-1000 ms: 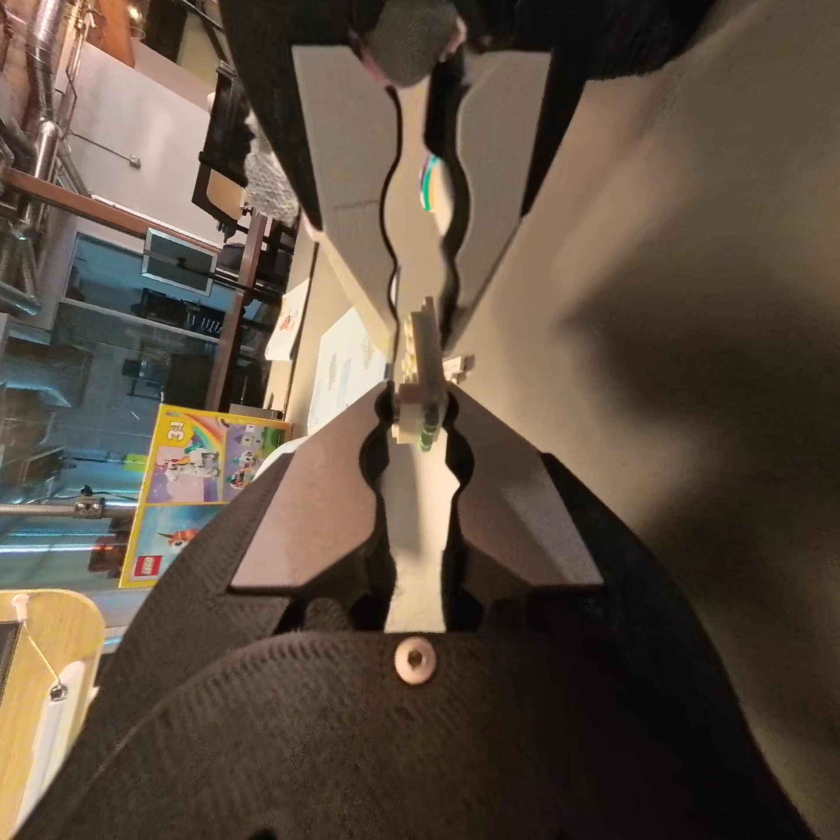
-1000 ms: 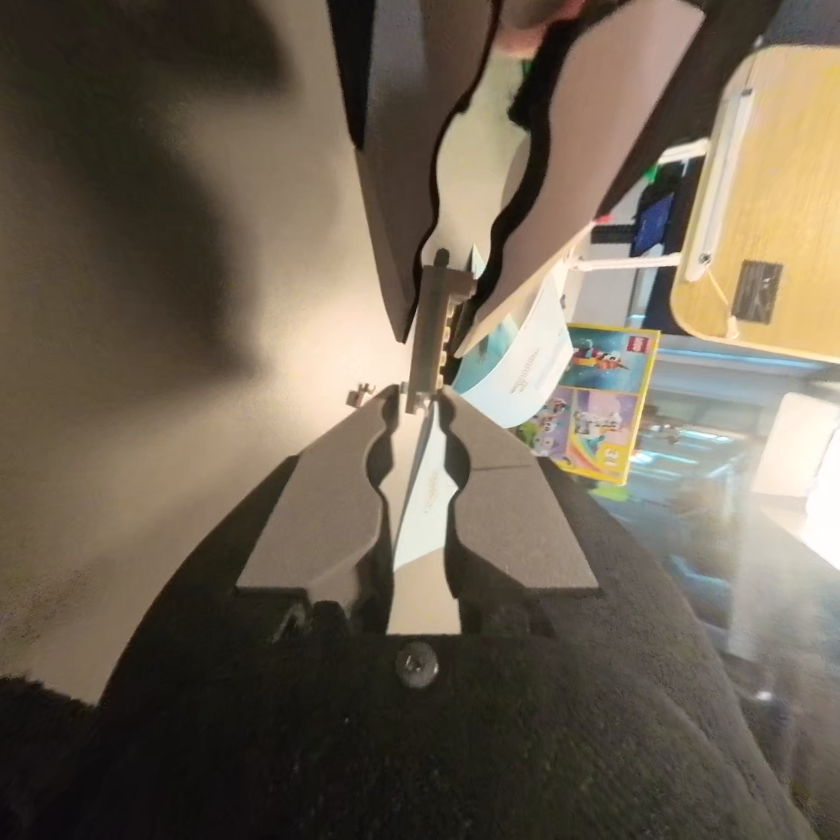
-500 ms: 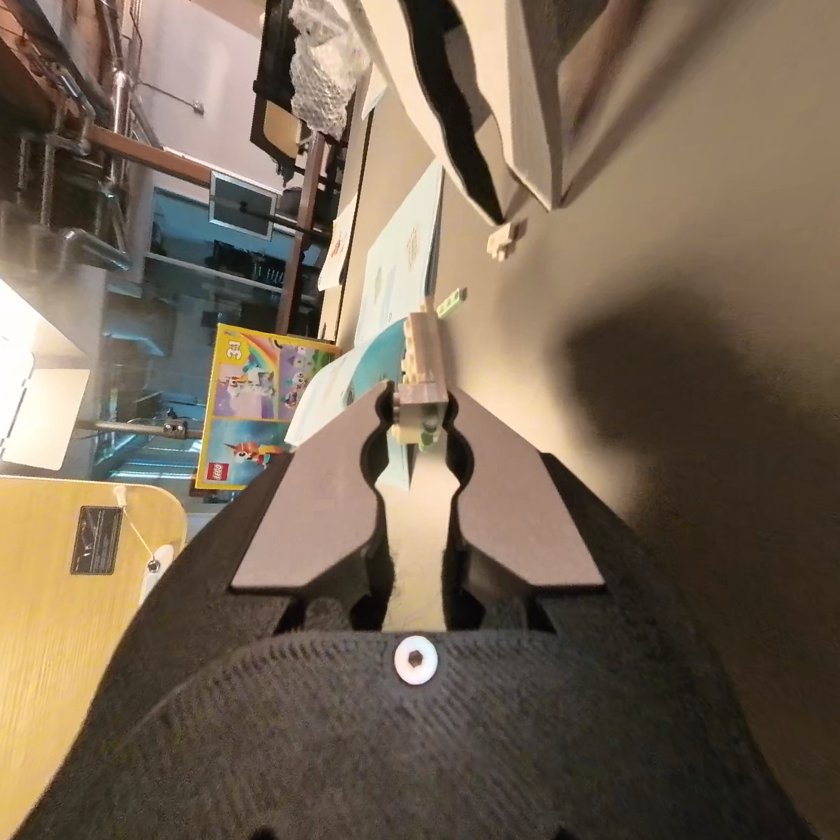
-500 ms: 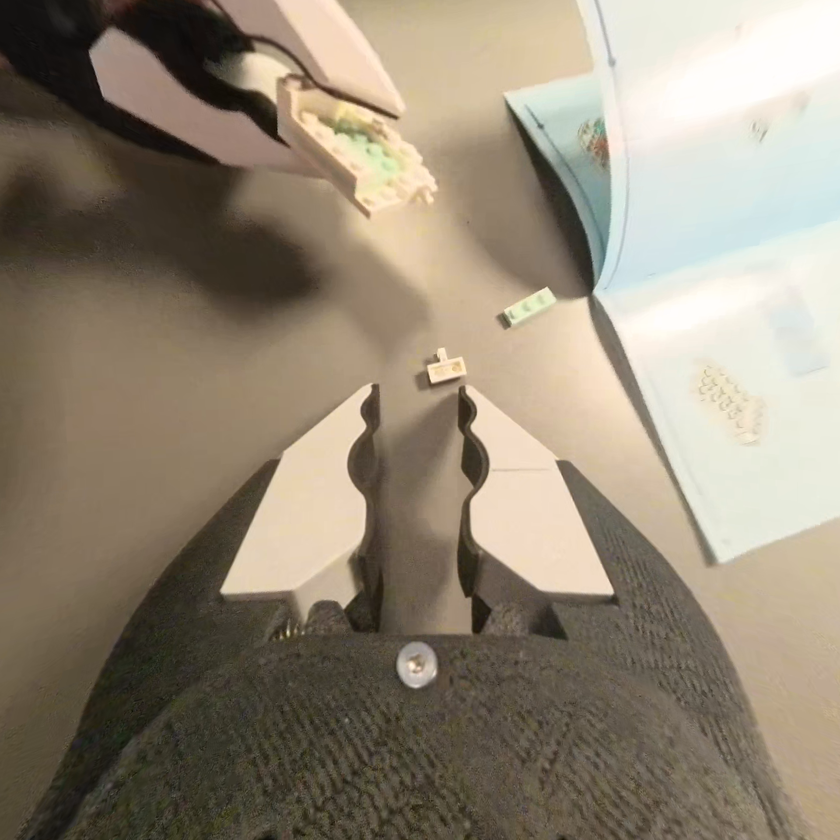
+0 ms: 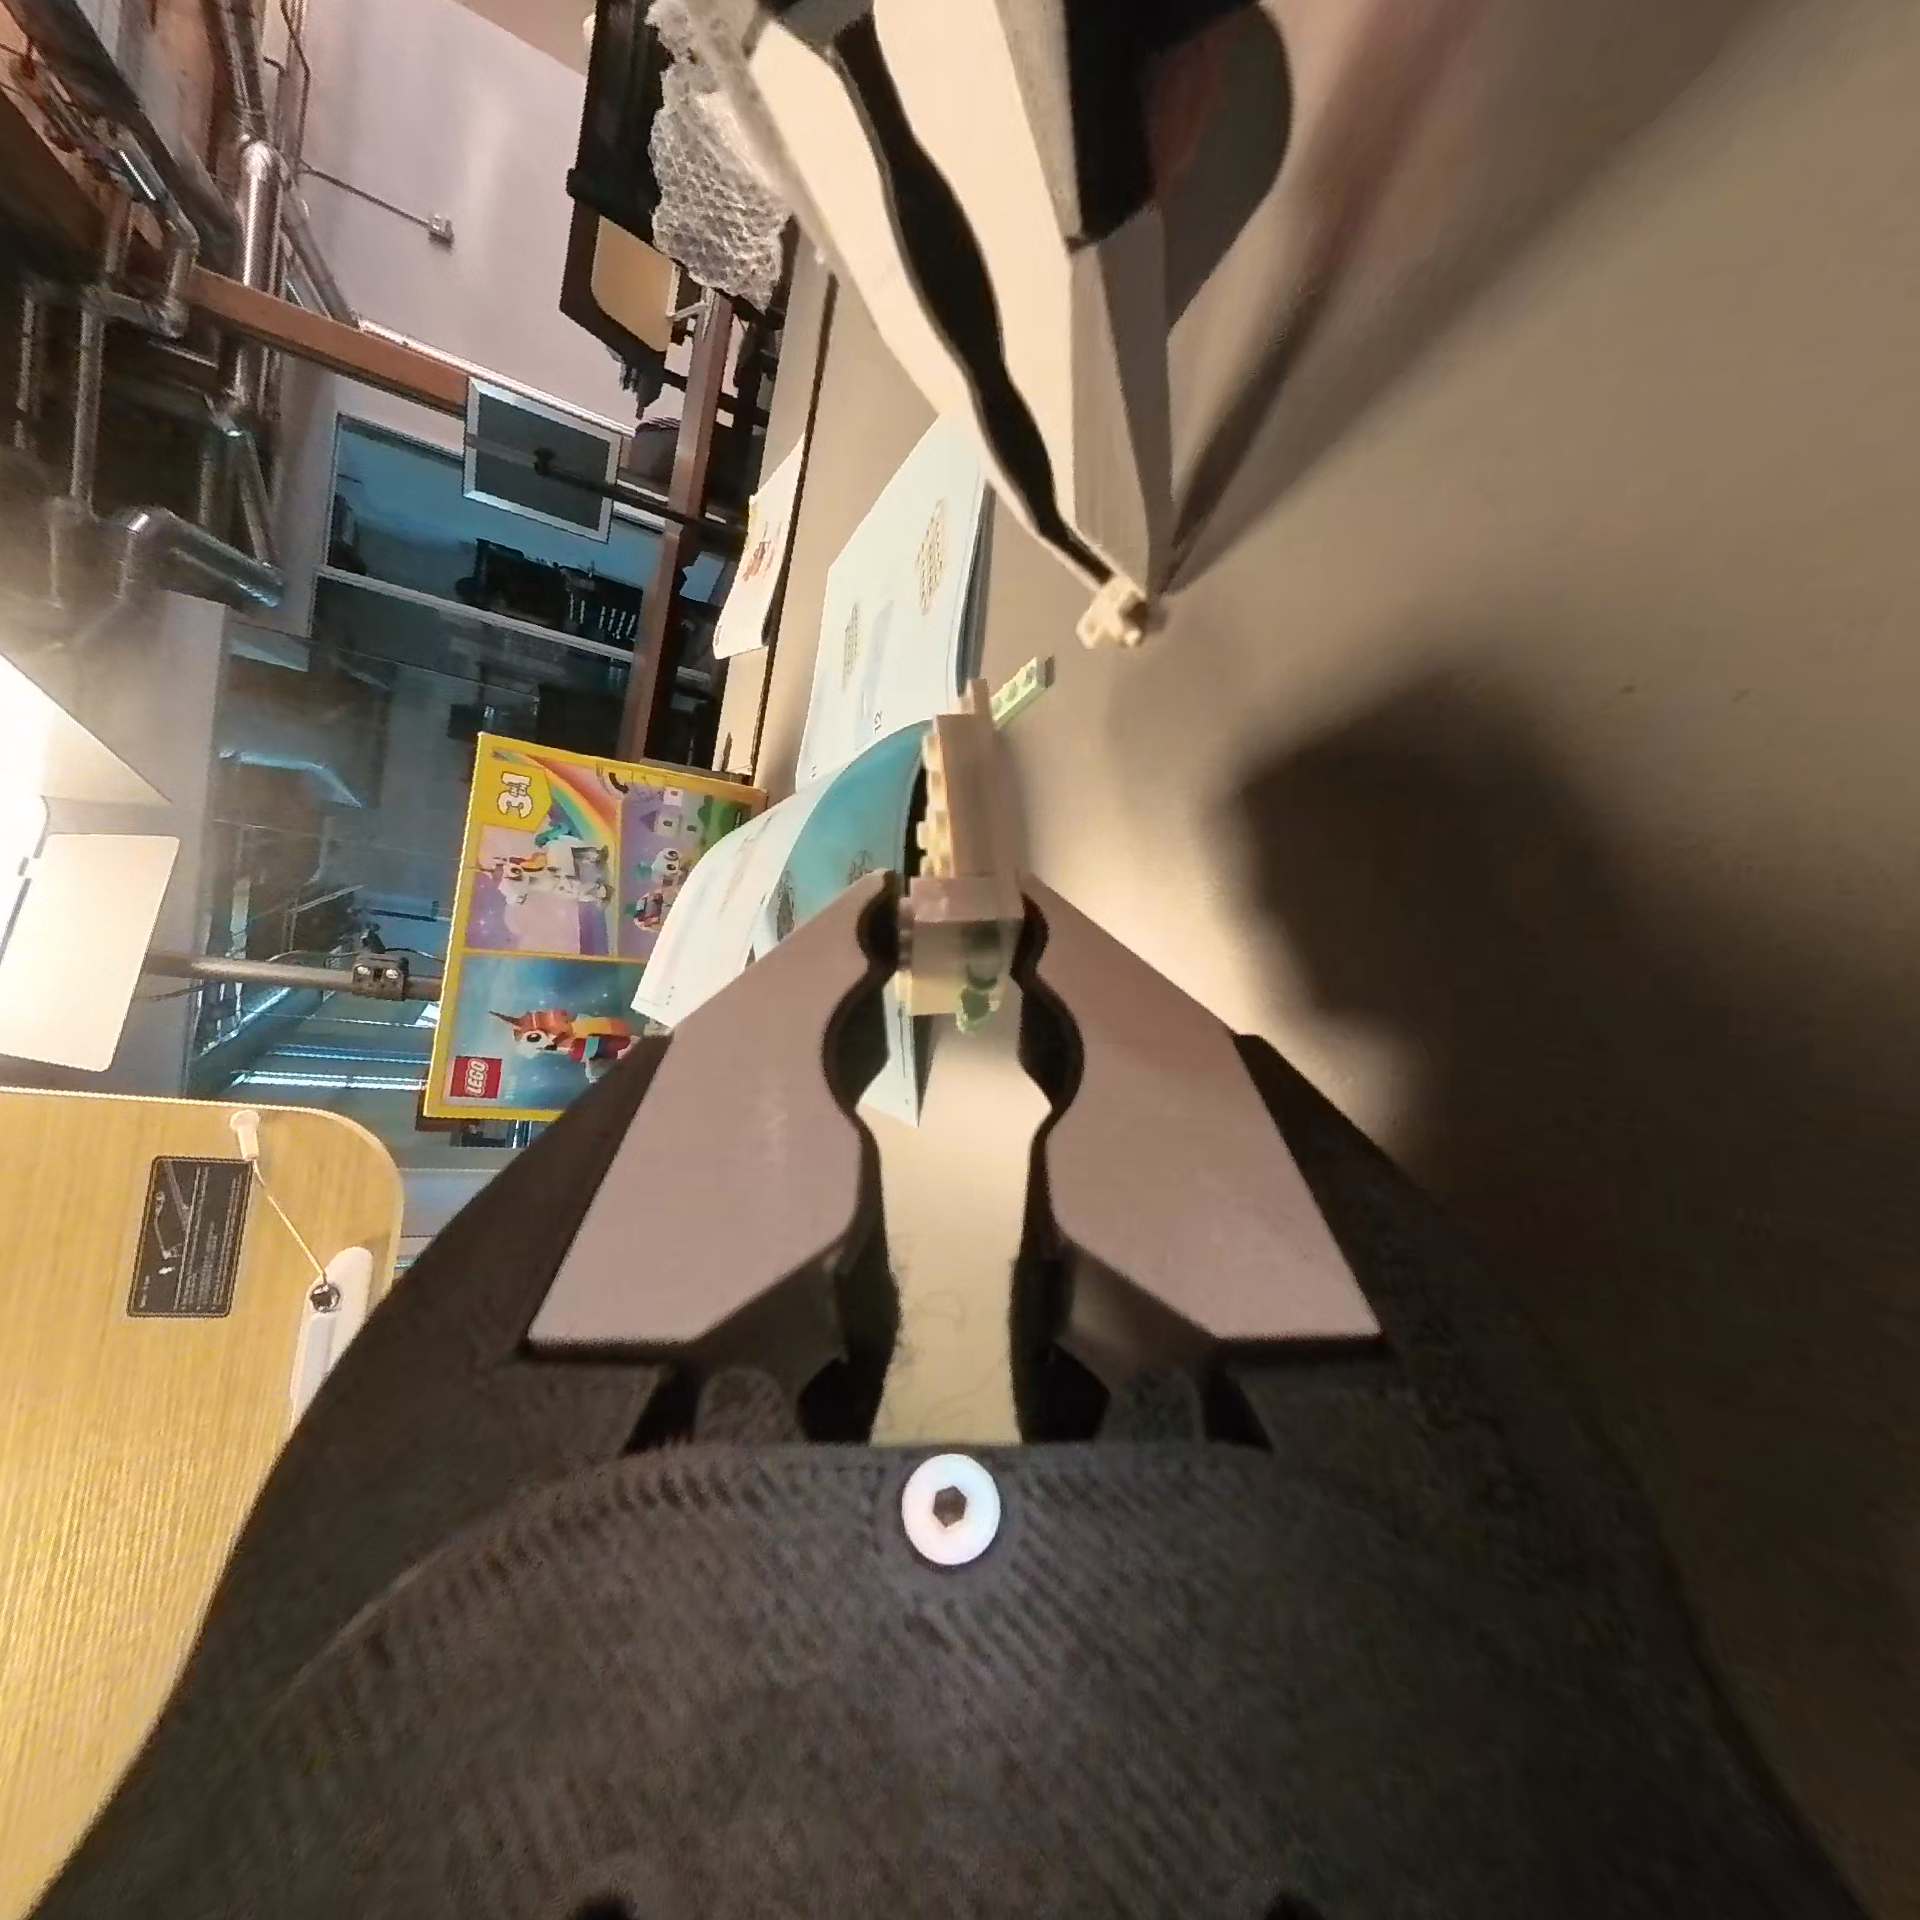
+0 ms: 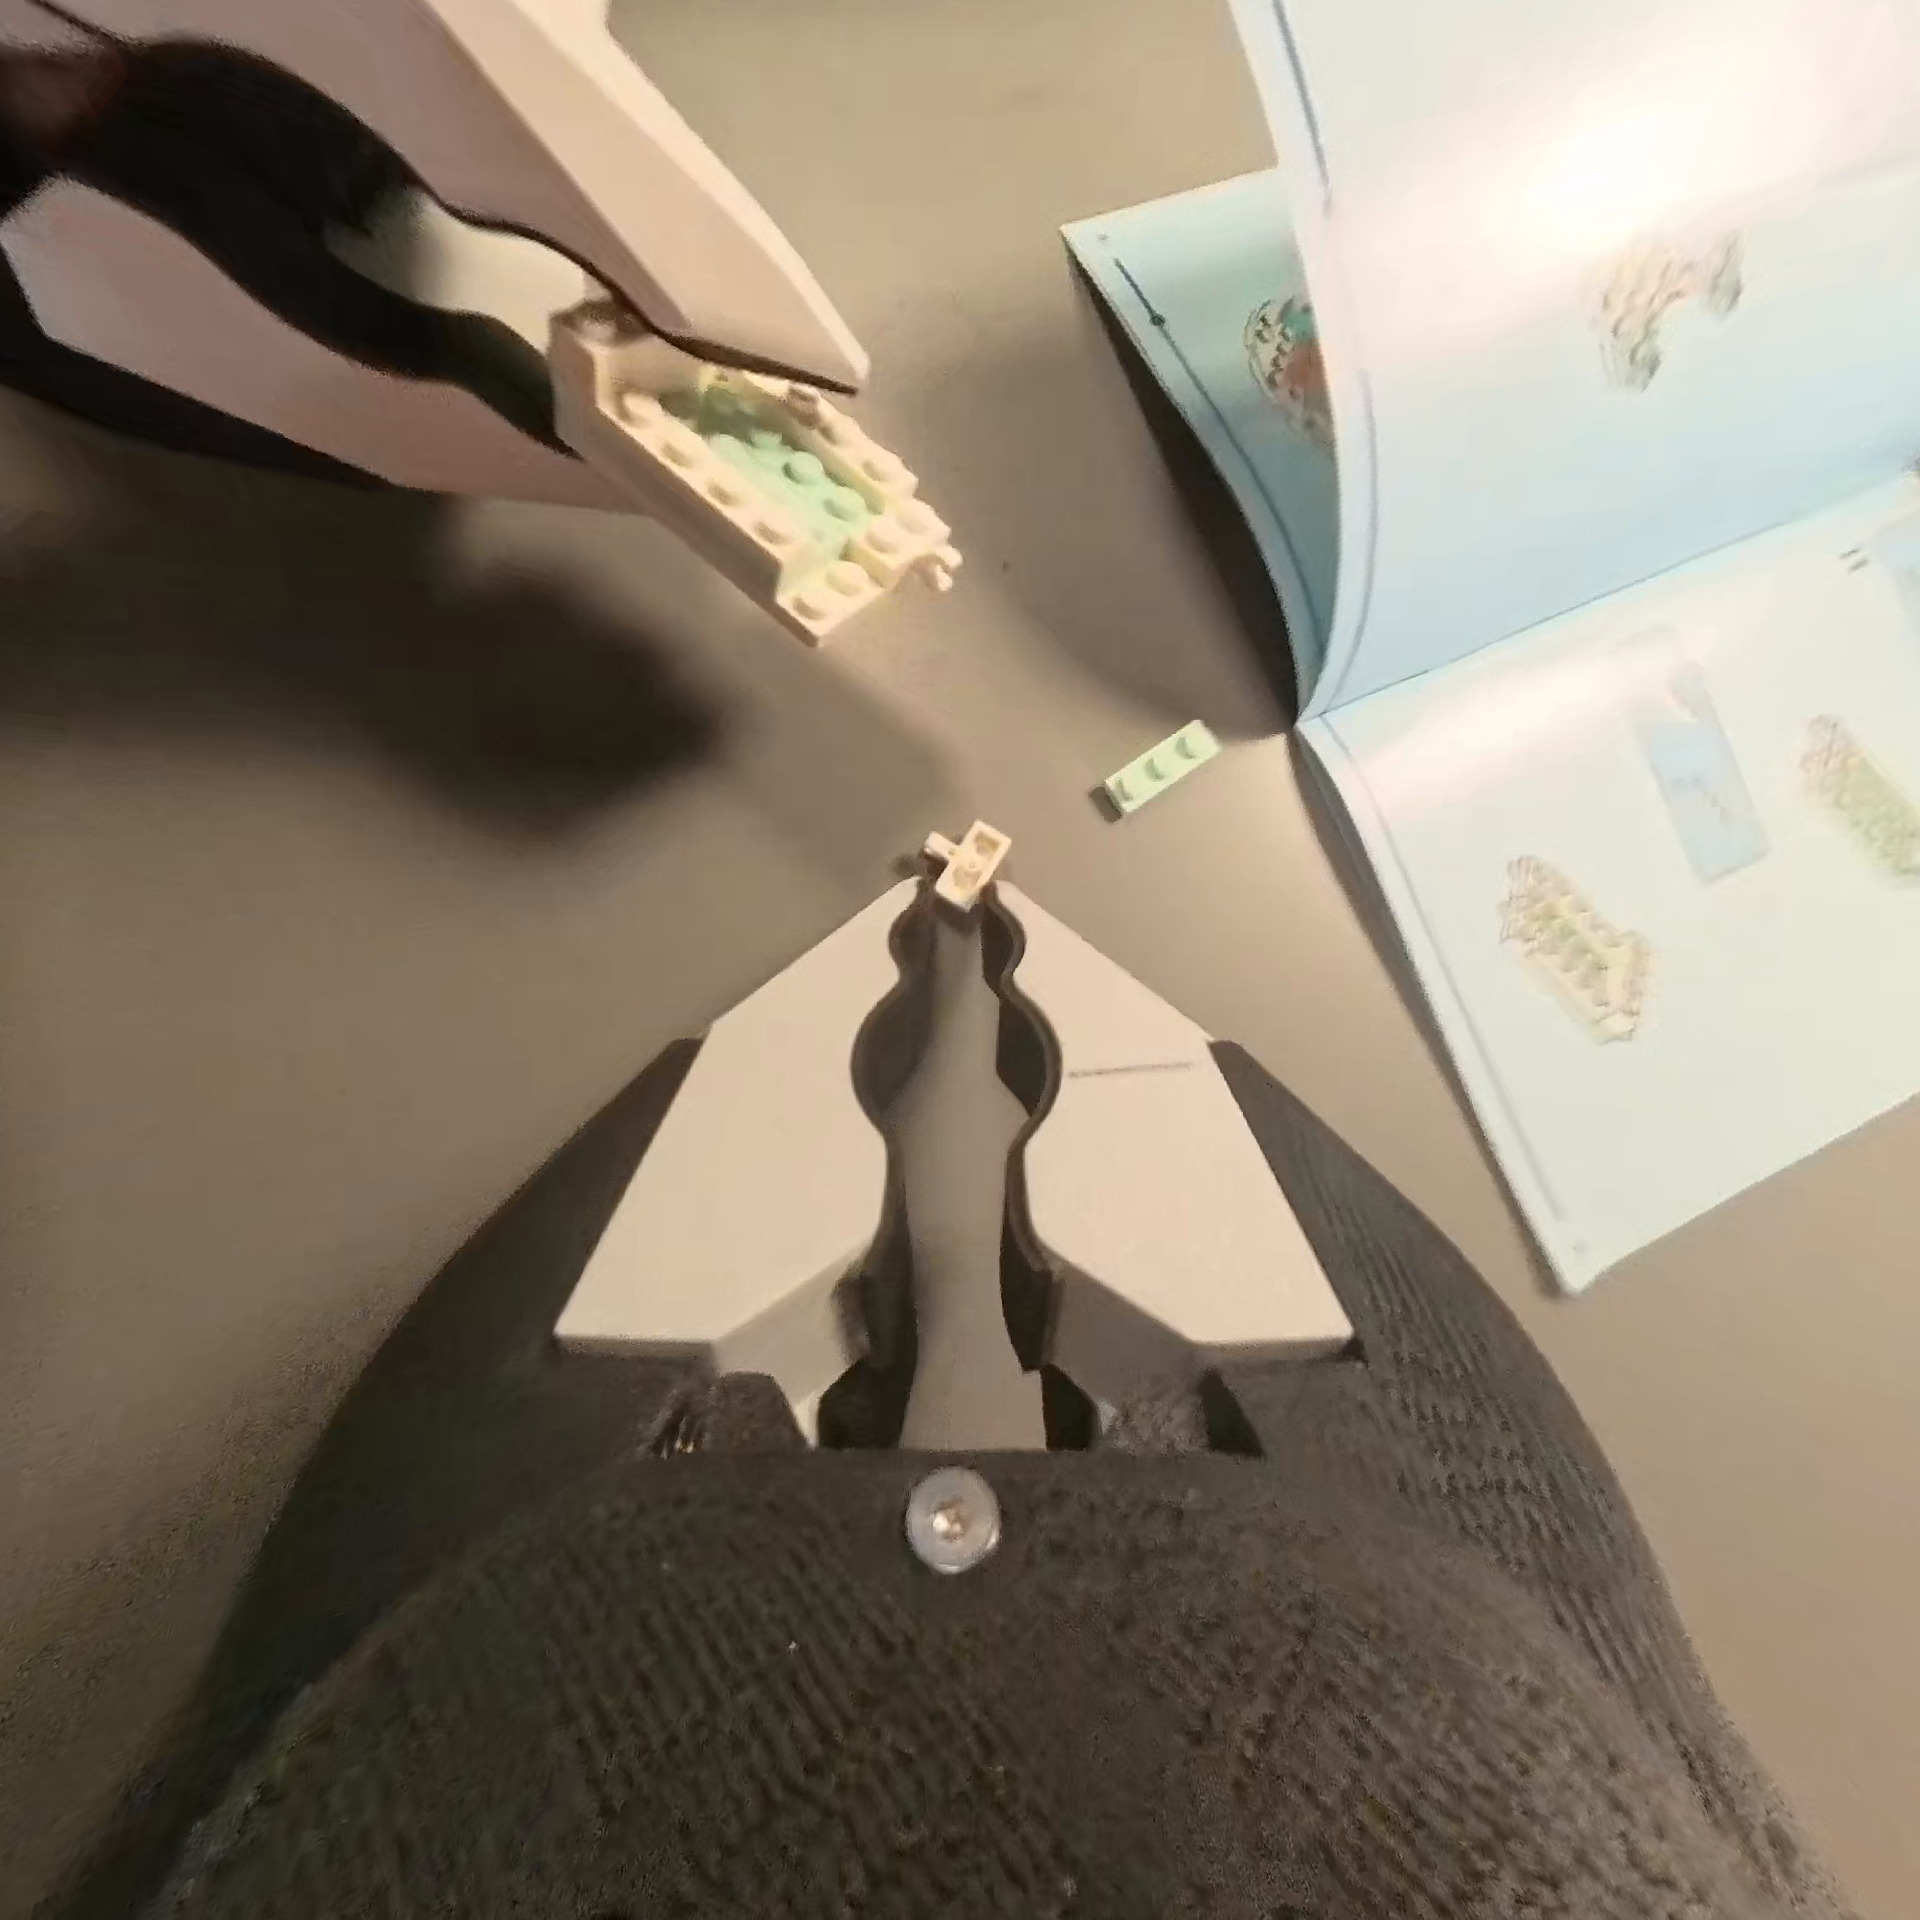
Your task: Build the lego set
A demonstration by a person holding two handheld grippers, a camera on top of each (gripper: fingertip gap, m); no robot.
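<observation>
At left, the left tongs (image 6: pixel 582 358) stay out of contact with the bench (image 6: pixel 312 935), clamped on one end of a white and green plate assembly (image 6: pixel 769 488) that juts out past the tips, studs facing up. In the left wrist view the same assembly (image 5: pixel 961 831) is seen edge-on, pinched at its near end. Centre, the right tongs (image 6: pixel 958 883) are closed on a small white piece (image 6: pixel 968 860) right at the tips, low over the bench; whether it is lifted clear cannot be told. Just right of it a loose mint plate (image 6: pixel 1158 774) lies flat on the bench, near the edge of the open booklet (image 6: pixel 1558 831) at far right. A yellow set box (image 5: pixel 582 935) stands in the background of the left wrist view.

The parts look light, rigid and smooth, so they will likely slip or twist if pinched at a corner. The small white piece seems best held across its two flat sides, leaving its underside free to press onto the studs. The assembly is probably sturdy under edge pressure, though a hard push near its free end could lever it out of the left grip.
</observation>
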